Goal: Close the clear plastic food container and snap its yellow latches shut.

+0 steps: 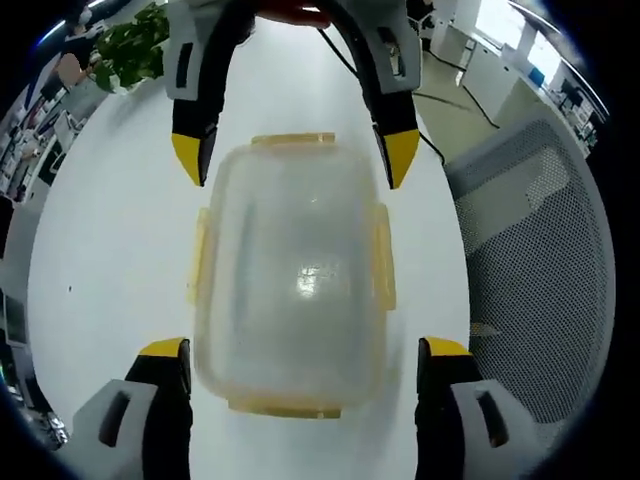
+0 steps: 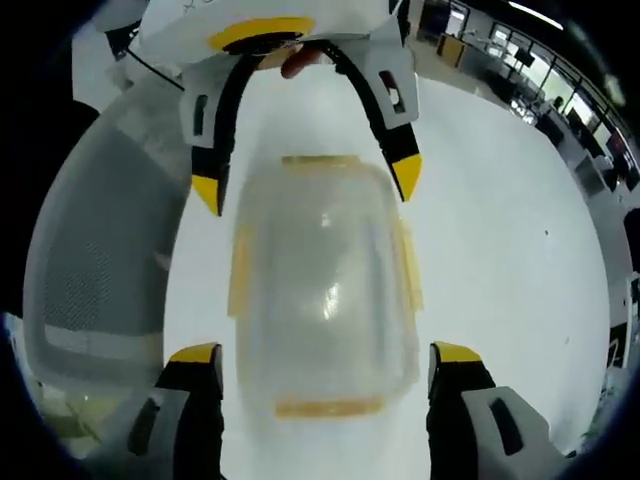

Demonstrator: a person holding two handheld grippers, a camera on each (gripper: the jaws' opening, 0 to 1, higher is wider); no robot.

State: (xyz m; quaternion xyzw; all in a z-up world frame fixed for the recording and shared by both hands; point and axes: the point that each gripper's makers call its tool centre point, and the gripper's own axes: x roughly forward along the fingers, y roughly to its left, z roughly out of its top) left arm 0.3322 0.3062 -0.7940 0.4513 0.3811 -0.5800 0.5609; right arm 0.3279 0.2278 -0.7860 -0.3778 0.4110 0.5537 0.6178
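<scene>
A clear plastic food container (image 1: 295, 275) lies on the white table (image 1: 110, 250) with its lid on top. Yellow latches (image 1: 383, 255) sit along its four edges; whether they are snapped down I cannot tell. My left gripper (image 1: 305, 348) is open, its yellow-tipped jaws flanking the container's near end without touching it. Facing it, my right gripper (image 1: 295, 158) is open astride the far end. In the right gripper view the same container (image 2: 320, 290) lies between my open right gripper (image 2: 325, 352) and the left gripper (image 2: 307, 183).
A grey mesh office chair (image 1: 540, 250) stands beside the table, also seen as the chair (image 2: 90, 270). A green plant (image 1: 135, 45) sits at the table's far edge. A black cable (image 1: 340, 50) trails behind the right gripper. Office desks fill the background.
</scene>
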